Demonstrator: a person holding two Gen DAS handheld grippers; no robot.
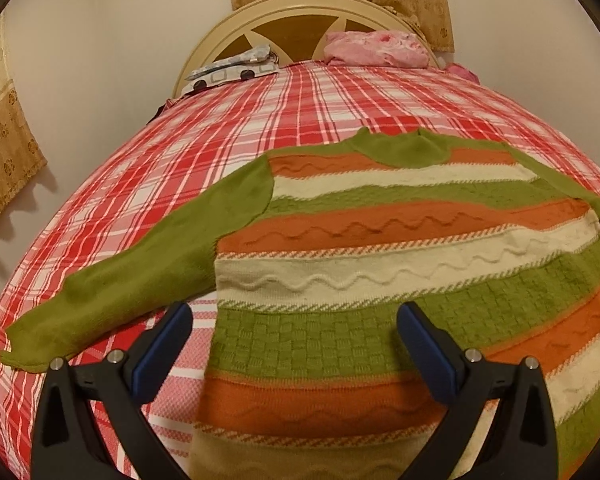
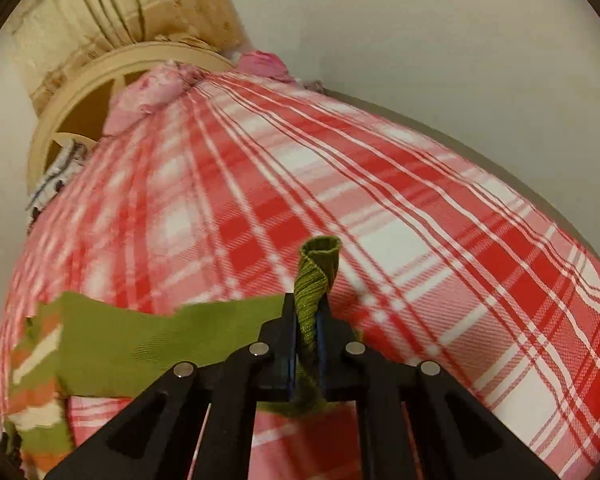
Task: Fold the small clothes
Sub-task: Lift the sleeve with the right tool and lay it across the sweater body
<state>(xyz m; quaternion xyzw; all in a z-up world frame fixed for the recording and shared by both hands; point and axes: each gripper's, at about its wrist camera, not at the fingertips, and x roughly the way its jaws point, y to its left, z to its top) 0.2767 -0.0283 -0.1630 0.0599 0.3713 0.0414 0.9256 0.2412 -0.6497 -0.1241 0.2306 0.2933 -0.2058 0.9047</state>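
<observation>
Plaid bed [image 1: 260, 128]; right gripper [image 2: 307, 320] angled down, pinching sweater cuff [image 2: 318, 256].

left black two-finger gripper [image 1: 294, 320] angled down, blue-padded jaws spread wide and empty, right black two-finger gripper [image 2: 308, 322] tilted down, jaws pinched tight on green knit cuff [image 2: 315, 276]
</observation>
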